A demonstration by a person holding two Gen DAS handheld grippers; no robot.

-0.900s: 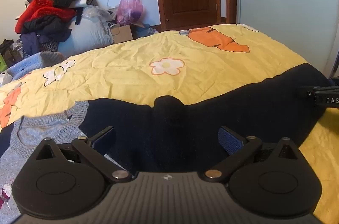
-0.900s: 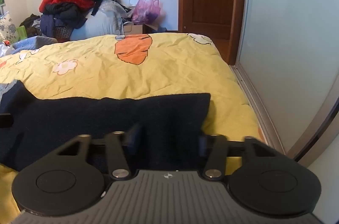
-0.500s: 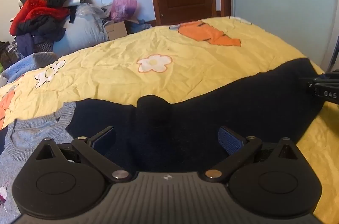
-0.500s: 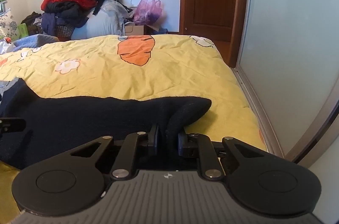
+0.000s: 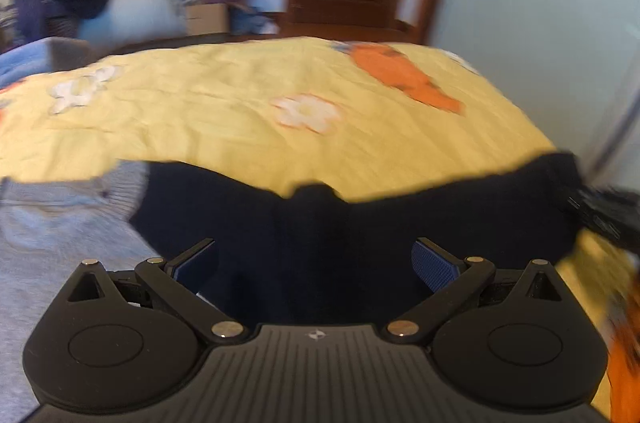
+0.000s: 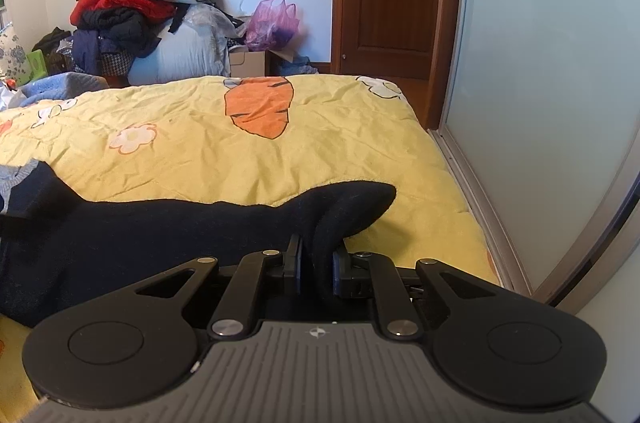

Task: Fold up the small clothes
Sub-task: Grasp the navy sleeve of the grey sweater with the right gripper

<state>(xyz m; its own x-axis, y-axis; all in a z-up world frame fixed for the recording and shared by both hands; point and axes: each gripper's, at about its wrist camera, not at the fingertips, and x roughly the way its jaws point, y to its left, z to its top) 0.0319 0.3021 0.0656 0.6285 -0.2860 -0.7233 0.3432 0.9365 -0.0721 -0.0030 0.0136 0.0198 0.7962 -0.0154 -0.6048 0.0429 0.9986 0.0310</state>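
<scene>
Two grippers are in my views, and their jaws stand very differently. My right gripper (image 6: 316,269) has its jaws nearly together, clamped on a bunched fold at the right end of the dark navy garment (image 6: 140,235); the cloth rises in a rounded hump just ahead of the pads. My left gripper (image 5: 316,263) has its jaws wide apart, the blue pads (image 5: 434,265) well clear of each other, with the same dark navy garment (image 5: 320,223) spread between and under them. I cannot tell whether the pads touch the cloth, since this view is smeared with motion blur.

The garment lies on the yellow bedspread (image 6: 320,151) near its close edge, its long axis running left to right across both views. Its right end is the one pinched in my right jaws; its left end reaches a grey knit sweater (image 5: 60,219) lying beside it, and overlaps that sweater's edge. In the left view I see the other gripper as a dark blur at the garment's far right corner.
</scene>
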